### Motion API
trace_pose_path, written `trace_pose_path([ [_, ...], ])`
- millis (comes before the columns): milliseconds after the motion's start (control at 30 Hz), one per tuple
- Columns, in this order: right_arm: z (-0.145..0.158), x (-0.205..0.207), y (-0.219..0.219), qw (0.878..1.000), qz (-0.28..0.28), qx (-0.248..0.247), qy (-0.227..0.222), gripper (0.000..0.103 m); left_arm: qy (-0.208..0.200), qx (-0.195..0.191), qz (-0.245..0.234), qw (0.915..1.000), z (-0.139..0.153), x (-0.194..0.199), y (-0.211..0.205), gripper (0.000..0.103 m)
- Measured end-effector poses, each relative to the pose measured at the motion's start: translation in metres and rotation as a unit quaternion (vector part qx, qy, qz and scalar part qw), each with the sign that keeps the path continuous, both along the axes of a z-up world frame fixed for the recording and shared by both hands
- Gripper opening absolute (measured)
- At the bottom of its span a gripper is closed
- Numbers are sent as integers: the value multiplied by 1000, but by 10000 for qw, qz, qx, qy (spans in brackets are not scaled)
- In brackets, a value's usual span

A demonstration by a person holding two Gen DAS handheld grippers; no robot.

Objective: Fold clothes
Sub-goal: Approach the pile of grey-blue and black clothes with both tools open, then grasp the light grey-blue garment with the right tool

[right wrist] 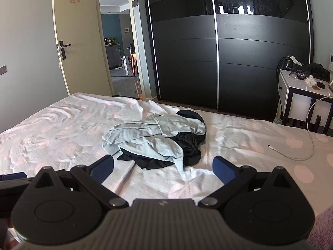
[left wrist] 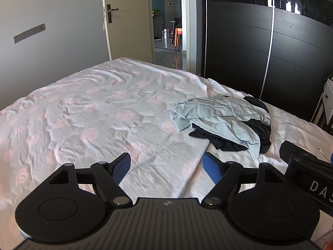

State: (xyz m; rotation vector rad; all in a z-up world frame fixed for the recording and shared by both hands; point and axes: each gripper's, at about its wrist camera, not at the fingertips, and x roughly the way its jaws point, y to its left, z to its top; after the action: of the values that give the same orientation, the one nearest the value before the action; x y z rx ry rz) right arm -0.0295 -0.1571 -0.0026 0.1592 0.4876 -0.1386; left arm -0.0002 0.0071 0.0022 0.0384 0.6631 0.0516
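Lying crumpled on a bed with a pale pink-spotted sheet, a light blue garment is heaped over a black garment. Just short of the heap, the left gripper and right gripper are held above the sheet, blue-padded fingers spread wide with nothing between them. Beyond the heap a dark wardrobe is seen.

White letters "DAS" — cut off — on the right gripper.
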Motion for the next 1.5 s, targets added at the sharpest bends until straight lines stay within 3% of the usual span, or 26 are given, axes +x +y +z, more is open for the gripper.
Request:
trace_pose_path([
  [1133, -5, 7, 4, 9998, 87, -32, 148, 102, 262, -143, 128, 9995, -12, 8, 3, 74],
  [1367, -9, 19, 6, 9986, 476, -41, 217, 102, 400, -246, 114, 9988, -20, 20, 13, 72],
  [1500, -6, 33, 16, 9955, 844, -281, 314, 102, 464, -321, 187, 9982, -21, 29, 29, 72],
])
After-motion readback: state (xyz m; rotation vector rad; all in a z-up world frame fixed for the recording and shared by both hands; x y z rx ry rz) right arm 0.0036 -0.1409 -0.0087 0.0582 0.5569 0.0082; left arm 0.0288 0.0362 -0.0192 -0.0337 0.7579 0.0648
